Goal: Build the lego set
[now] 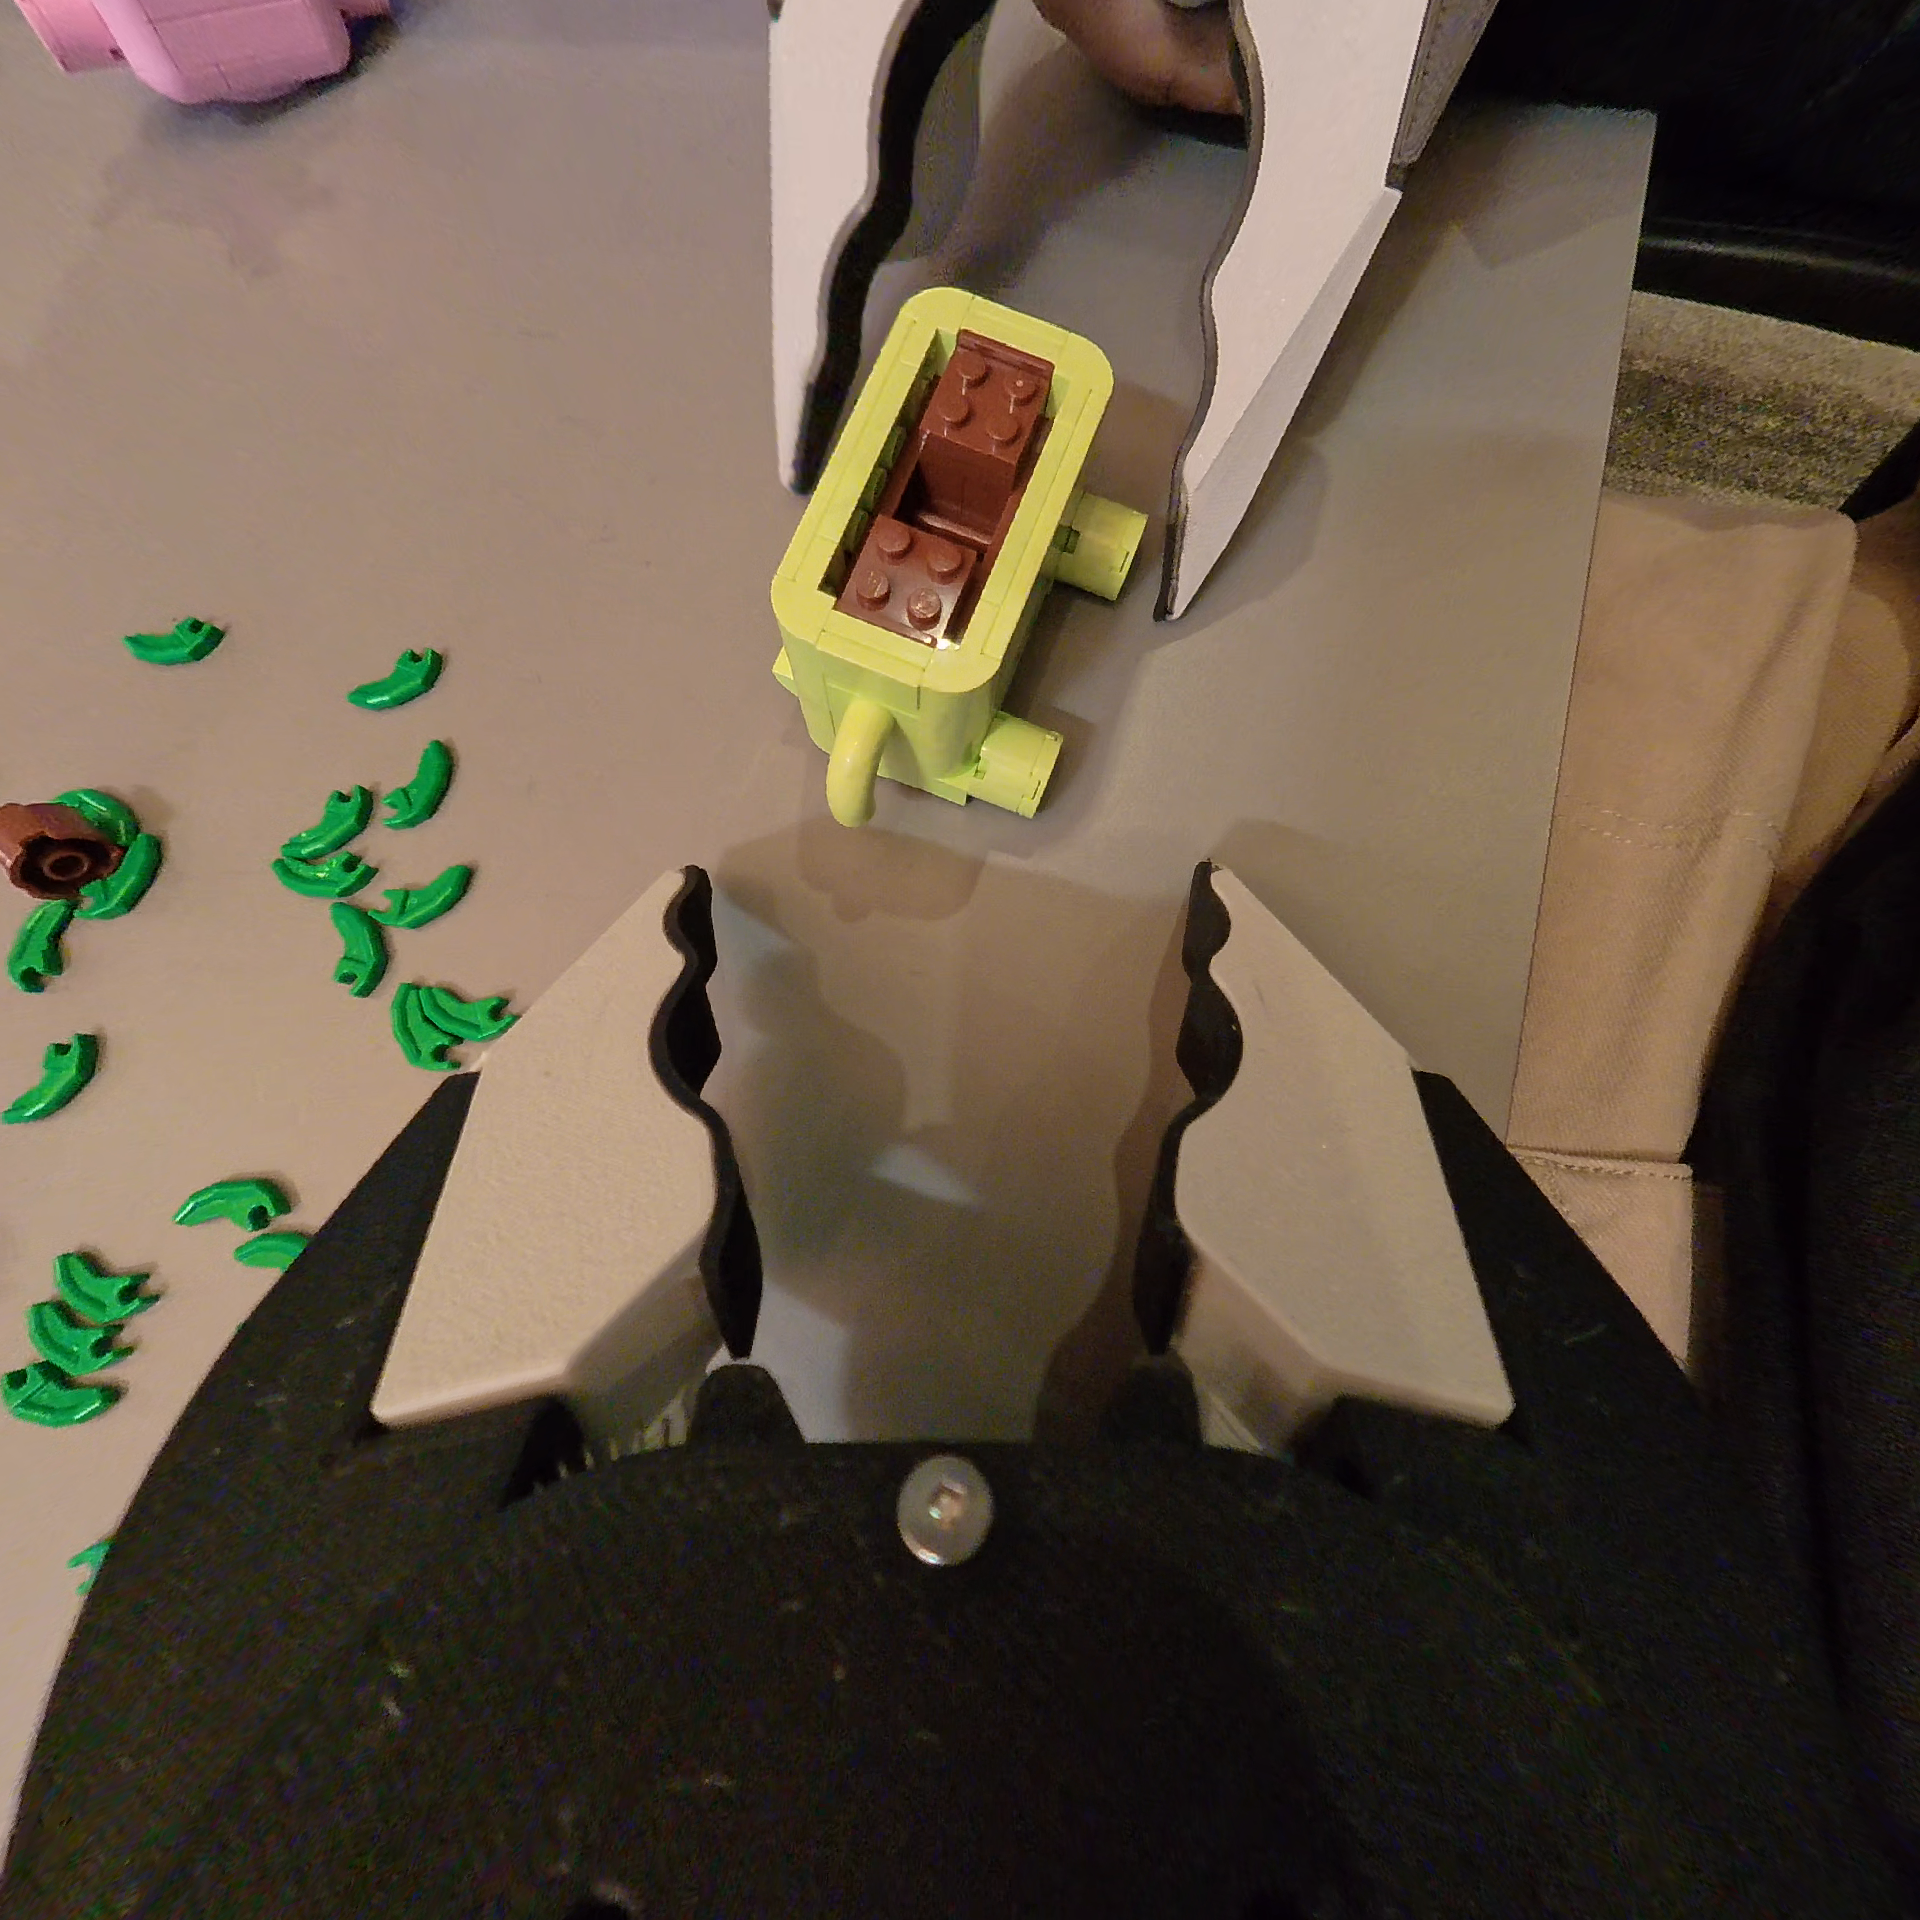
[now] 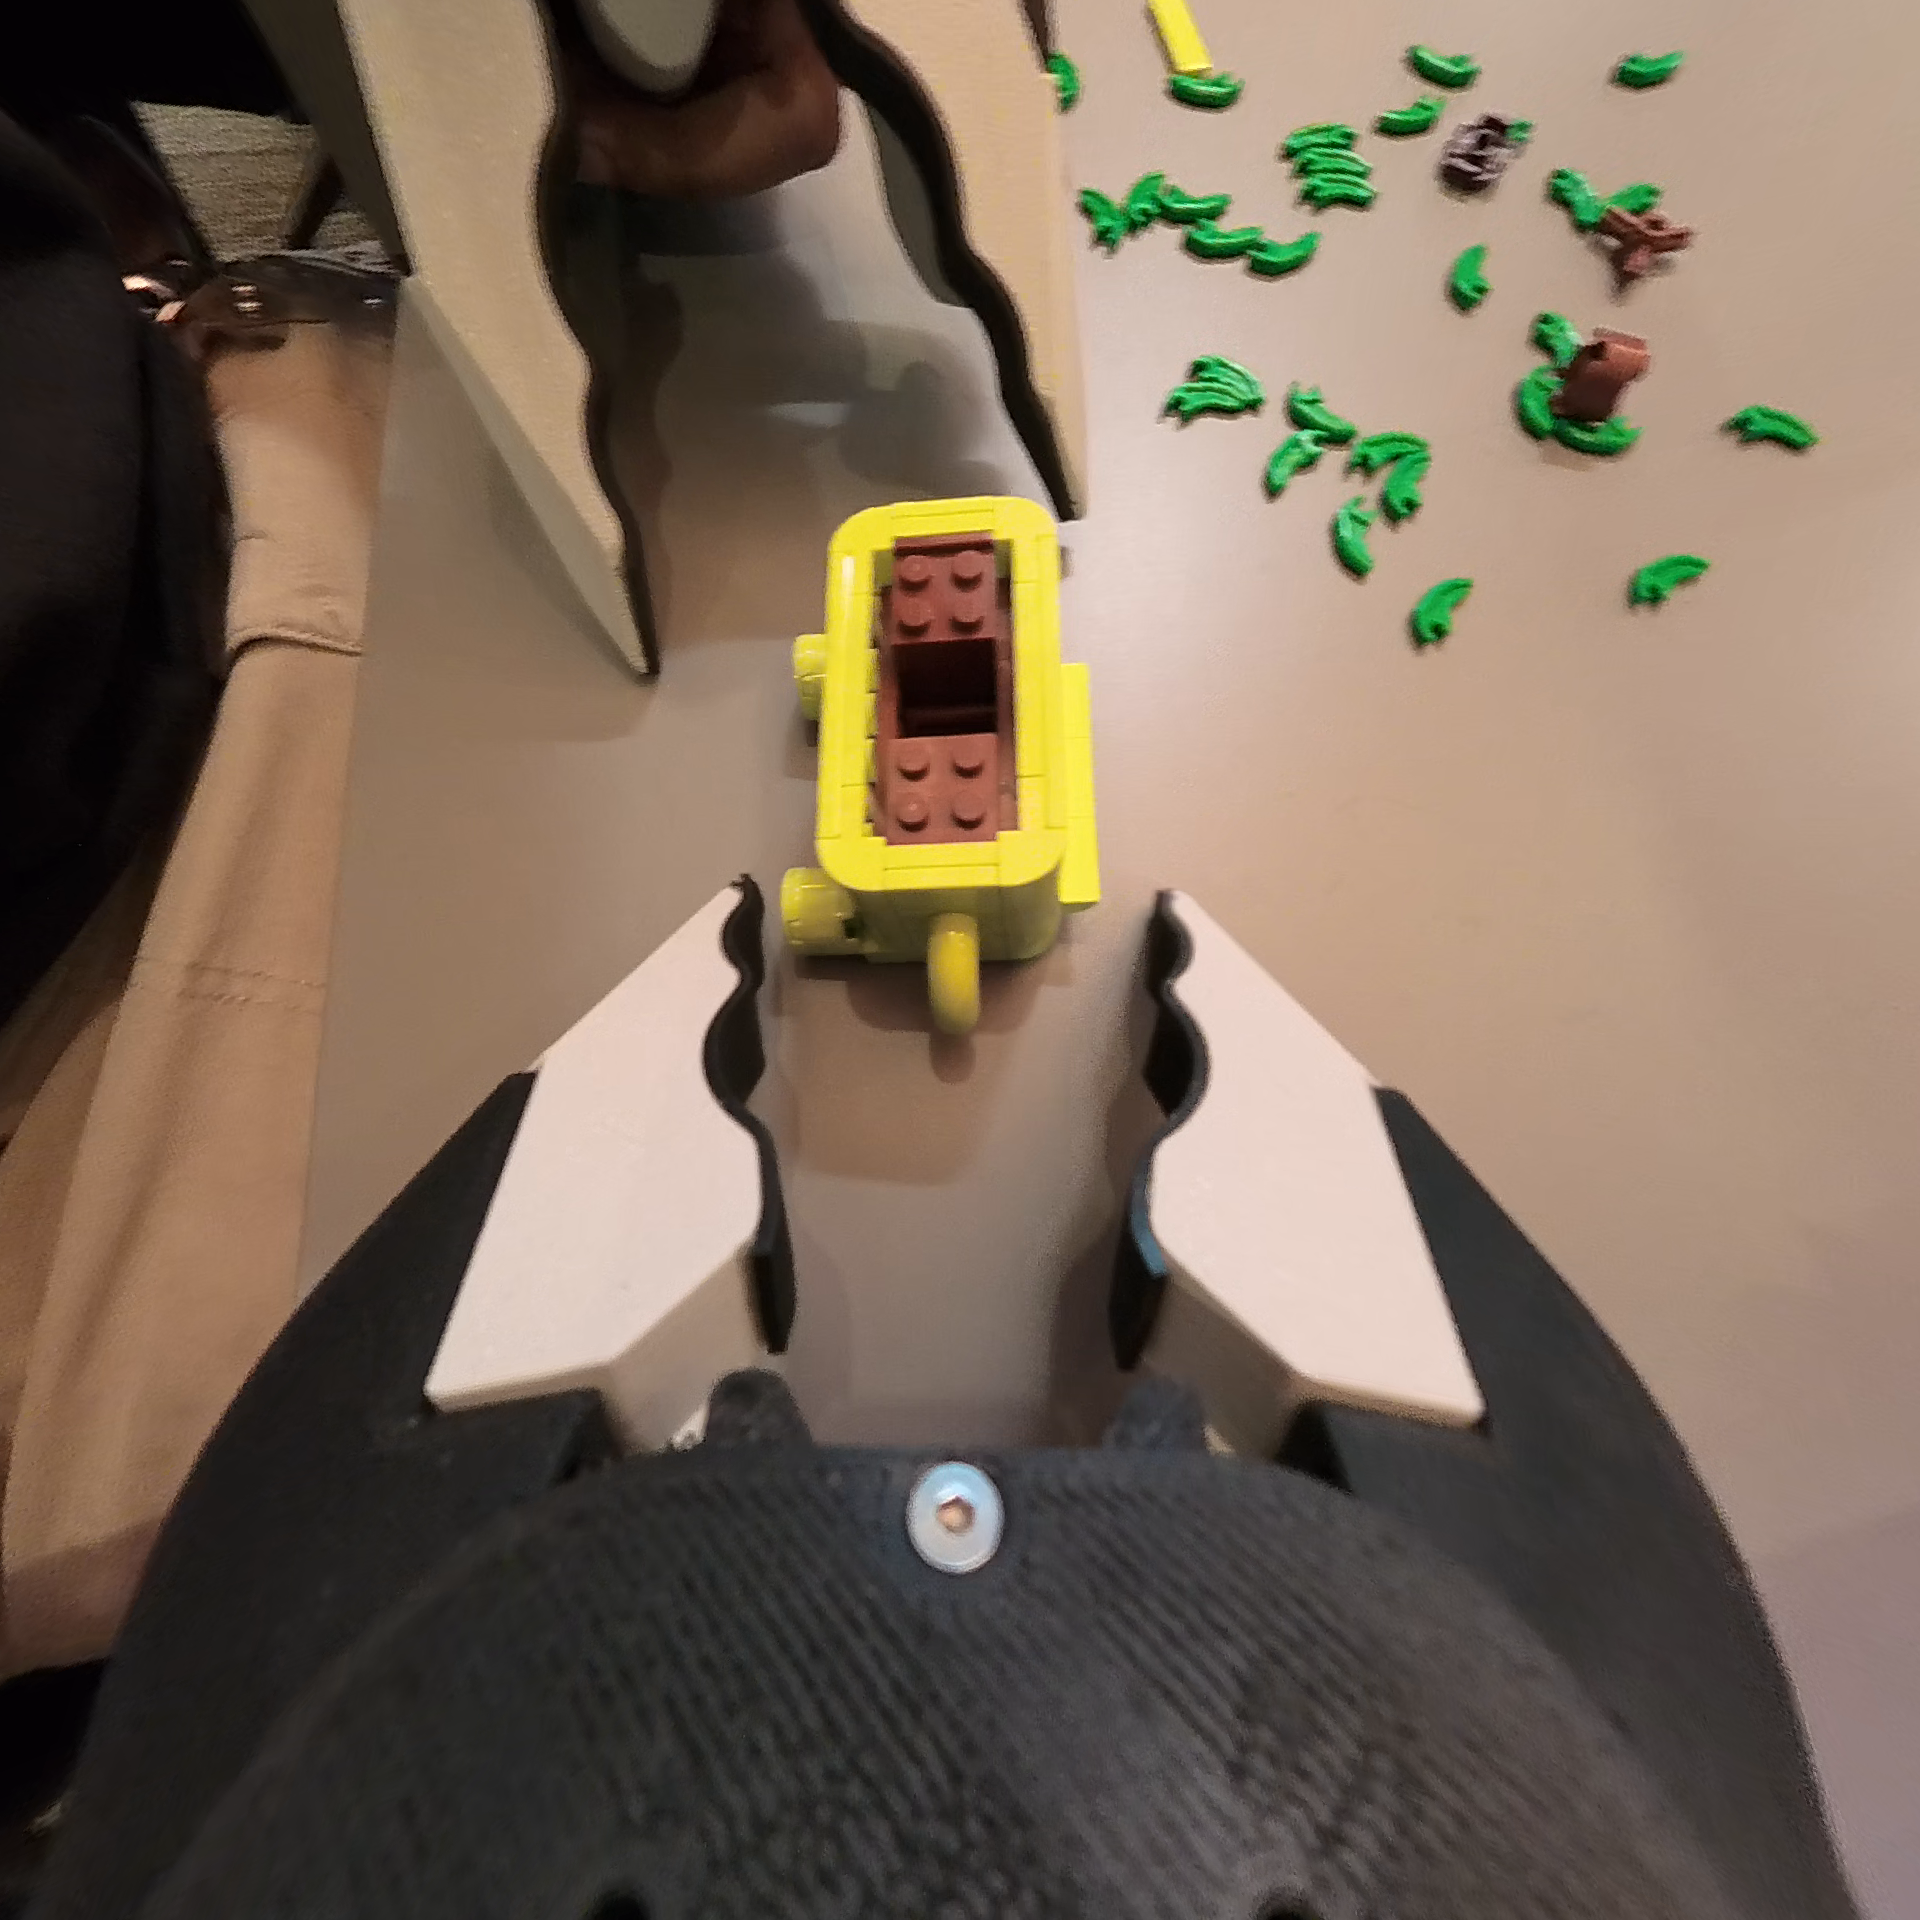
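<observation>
So both sets of jaws are spread wide and gripping nothing right now. The left gripper (image 1: 951, 904) has its tips just short of the lime green lego planter (image 1: 940, 561), on the end with the little curved handle, not touching it. The right gripper (image 2: 951, 914) faces it from the opposite end of the planter, and in the left wrist view its two pale fingers (image 1: 805, 260) sit either side of the planter's far half, one of them right up against the side wall, though I can't tell if it's actually in contact. The planter sits upright on the grey worktop (image 1: 416, 416), close to the edge nearest the person, with two brown studded bricks (image 1: 982, 400) inside and a gap between them. Round lime pegs stick out of the planter's side toward the worktop edge. Off to the other side of the planter, well apart from it, is a scatter of small green leaf pieces (image 1: 364, 862) with a couple of brown stem bits (image 1: 57, 847) mixed in. Further out past the leaves there's a pink build (image 1: 208, 47) at the corner of the left wrist view.
</observation>
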